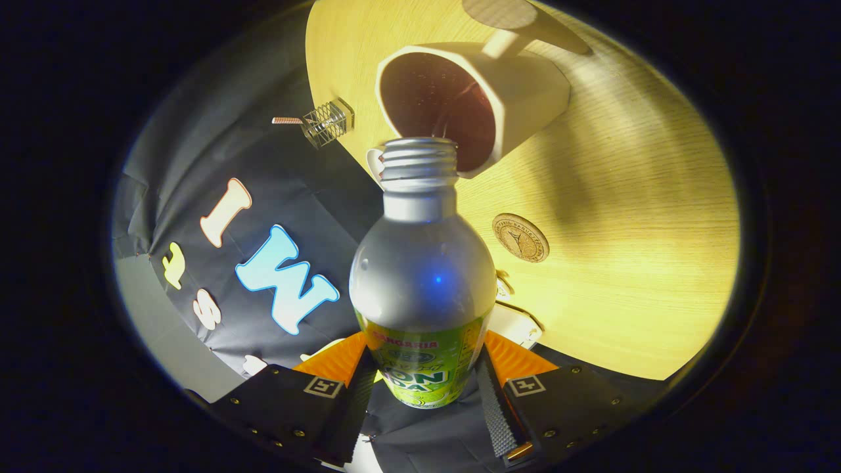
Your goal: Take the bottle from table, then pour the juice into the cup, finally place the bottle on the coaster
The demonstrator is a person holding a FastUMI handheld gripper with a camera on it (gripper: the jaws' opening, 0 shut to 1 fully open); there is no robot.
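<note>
A silver bottle [422, 263] with a green label and an uncapped threaded neck sits between my fingers, and my gripper [424, 381] is shut on its lower body. The view is rolled, with the bottle tipped so its mouth points into the white cup [525, 92] just ahead. The cup's inside looks dark. The round cork coaster [520, 238] lies on the wooden table [644, 263], beside the bottle's shoulder and nearer to me than the cup.
A small wire basket [325, 123] with a striped stick stands at the table's edge beyond the cup. A white block [516, 323] lies on the table close to my right finger. The black booth wall fills the side left of the bottle.
</note>
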